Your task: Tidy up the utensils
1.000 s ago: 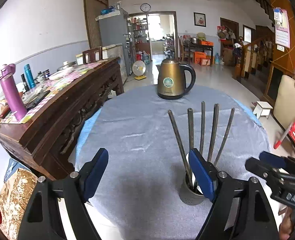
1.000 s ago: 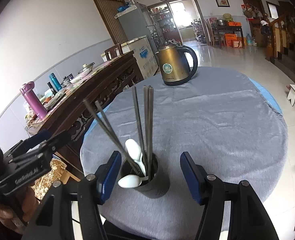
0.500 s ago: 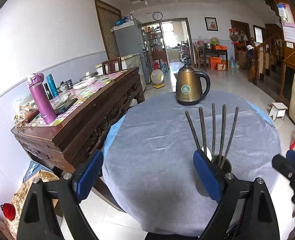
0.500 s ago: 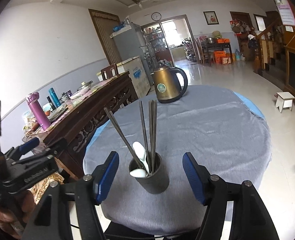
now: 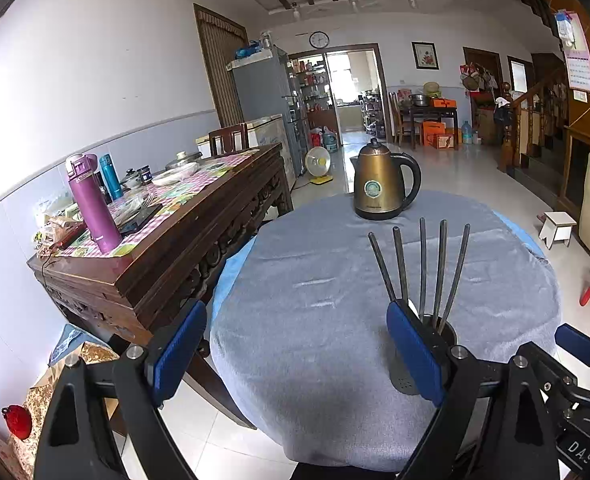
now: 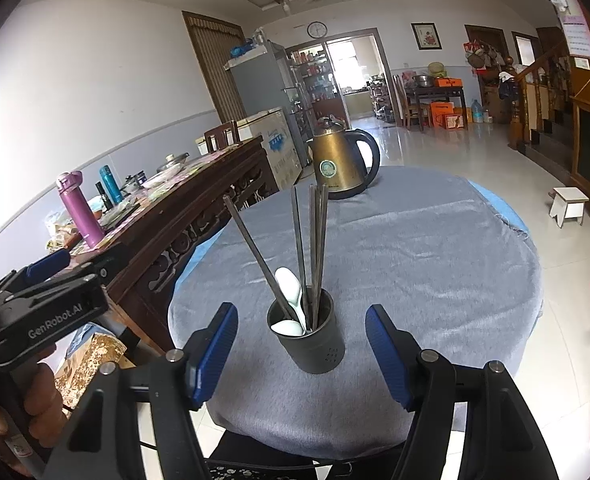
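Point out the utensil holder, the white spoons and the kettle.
utensil holder [image 6: 315, 344]: right wrist view, front wall.
white spoons [image 6: 289, 282]: right wrist view, upper spoon's bowl.
kettle [image 5: 377, 188]: left wrist view, body.

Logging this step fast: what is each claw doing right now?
Left claw: open, holding nothing.
Right claw: open, empty, the cup untouched beyond it.
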### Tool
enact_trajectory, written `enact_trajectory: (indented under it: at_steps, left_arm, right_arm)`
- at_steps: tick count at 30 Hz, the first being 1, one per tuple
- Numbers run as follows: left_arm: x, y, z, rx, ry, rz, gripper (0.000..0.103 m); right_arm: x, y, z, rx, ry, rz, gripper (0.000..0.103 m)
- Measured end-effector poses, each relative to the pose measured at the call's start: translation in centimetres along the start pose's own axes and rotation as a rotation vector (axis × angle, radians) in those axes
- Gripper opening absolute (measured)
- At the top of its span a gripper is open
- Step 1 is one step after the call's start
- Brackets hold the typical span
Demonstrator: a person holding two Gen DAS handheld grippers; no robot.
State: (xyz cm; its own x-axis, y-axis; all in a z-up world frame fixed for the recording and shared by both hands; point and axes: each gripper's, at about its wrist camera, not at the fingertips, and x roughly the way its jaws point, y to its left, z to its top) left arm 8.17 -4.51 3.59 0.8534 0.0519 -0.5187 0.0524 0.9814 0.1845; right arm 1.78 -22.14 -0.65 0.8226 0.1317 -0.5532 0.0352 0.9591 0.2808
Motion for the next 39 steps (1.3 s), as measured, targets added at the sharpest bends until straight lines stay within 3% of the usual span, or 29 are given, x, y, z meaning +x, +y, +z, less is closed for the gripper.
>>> enact_trajectory:
  at_steps: [39]
  left_arm:
    - [1.7,1.6,-1.1,-0.032,0.042,0.0,0.092]
  right_arm:
    - [1.0,1.4,-0.6,-0.034,0.008,-0.015,0.07]
